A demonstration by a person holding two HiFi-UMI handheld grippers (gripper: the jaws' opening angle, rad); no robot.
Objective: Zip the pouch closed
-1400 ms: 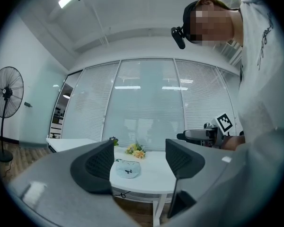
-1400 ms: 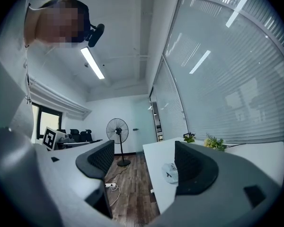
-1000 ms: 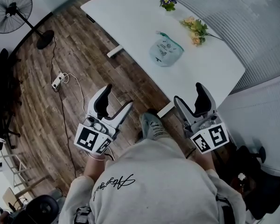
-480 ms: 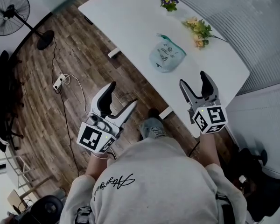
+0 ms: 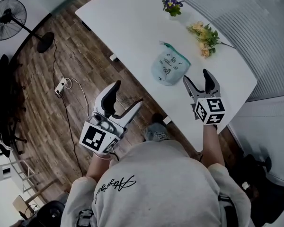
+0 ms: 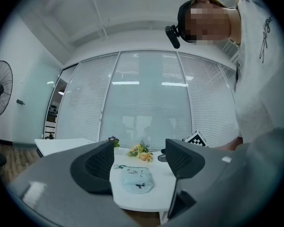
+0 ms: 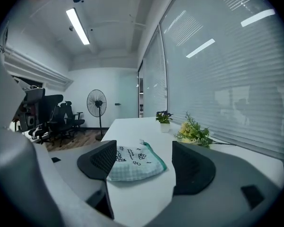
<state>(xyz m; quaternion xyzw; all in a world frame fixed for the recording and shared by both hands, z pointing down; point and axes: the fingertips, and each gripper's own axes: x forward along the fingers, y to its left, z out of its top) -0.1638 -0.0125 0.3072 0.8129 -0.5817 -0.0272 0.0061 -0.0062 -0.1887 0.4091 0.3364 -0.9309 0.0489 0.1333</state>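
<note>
White worktop point(image 5: 132, 27) runs diagonally through the head view and carries the pouch point(image 5: 168, 69), which lies flat near the front edge, towards the right end. Pouch material is pale mint fabric with small dark prints; a teal trim follows one side and ends in a small tab at the far corner. Whether the zip is open or closed cannot be told. Right gripper point(image 5: 197, 77) is held above the worktop just beside the pouch on its right; its fingers point(image 7: 191, 167) are spread, with only bare worktop between the pads, and the right gripper view shows the pouch lying ahead of them, untouched. Left gripper point(image 5: 129, 92) is held off the worktop, above the wooden floor point(image 5: 61, 56) and well apart from the pouch; its fingers point(image 6: 97, 167) are also spread and hold nothing, and the left gripper view frames the pouch far ahead between them. Behind the pouch, a bunch of yellow flowers point(image 5: 204, 33) lies on the worktop near the far edge, and a small pot of purple flowers point(image 5: 172, 4) stands further back. Slatted blinds point(image 5: 255, 22) cover the glass wall beyond the worktop. On the floor to the left are a white power strip point(image 5: 60, 83) with its cable, a pedestal fan point(image 5: 12, 13) and dark office chairs point(image 5: 0, 93). Person's pale sweatshirt point(image 5: 151, 183) fills the bottom of the head view
</note>
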